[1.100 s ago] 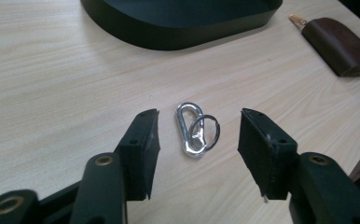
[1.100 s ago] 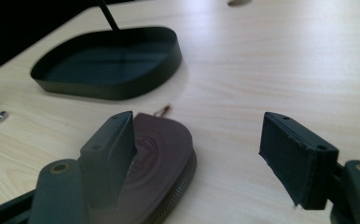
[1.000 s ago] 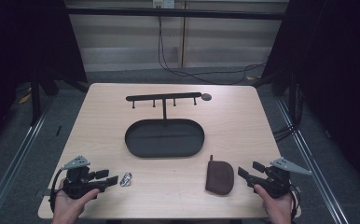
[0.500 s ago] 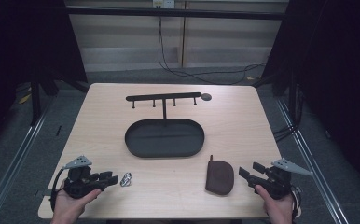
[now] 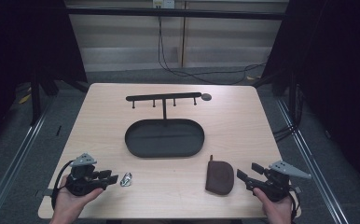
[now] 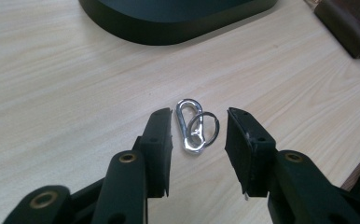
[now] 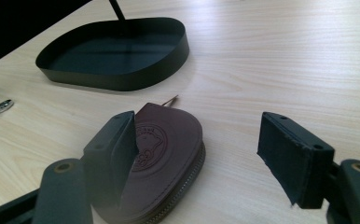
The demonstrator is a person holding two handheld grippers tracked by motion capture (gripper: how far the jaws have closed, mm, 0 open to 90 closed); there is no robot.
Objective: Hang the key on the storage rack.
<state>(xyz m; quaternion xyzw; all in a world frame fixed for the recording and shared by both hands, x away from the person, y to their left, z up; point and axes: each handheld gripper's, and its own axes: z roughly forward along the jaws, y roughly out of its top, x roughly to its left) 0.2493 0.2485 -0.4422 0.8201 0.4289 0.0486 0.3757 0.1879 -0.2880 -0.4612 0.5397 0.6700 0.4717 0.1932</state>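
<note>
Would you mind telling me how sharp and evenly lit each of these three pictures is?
High view: table evenly lit, surroundings dark, carabiner small and soft. Left gripper view: carabiner sharp with bright glints, nearest parts of the tool soft. Right gripper view: pale glare on the wood at upper right, pouch blurred at its near edge.

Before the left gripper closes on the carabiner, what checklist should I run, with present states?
1. Carabiner between the left gripper jaws: ok.
2. Jaws open, pads off the metal: ok.
3. Key ring attached to the carabiner: ok.
4. Carabiner flat on the table: ok.
5. Right gripper open, pouch not gripped: ok.
6. Tray holds nothing: ok.
</note>
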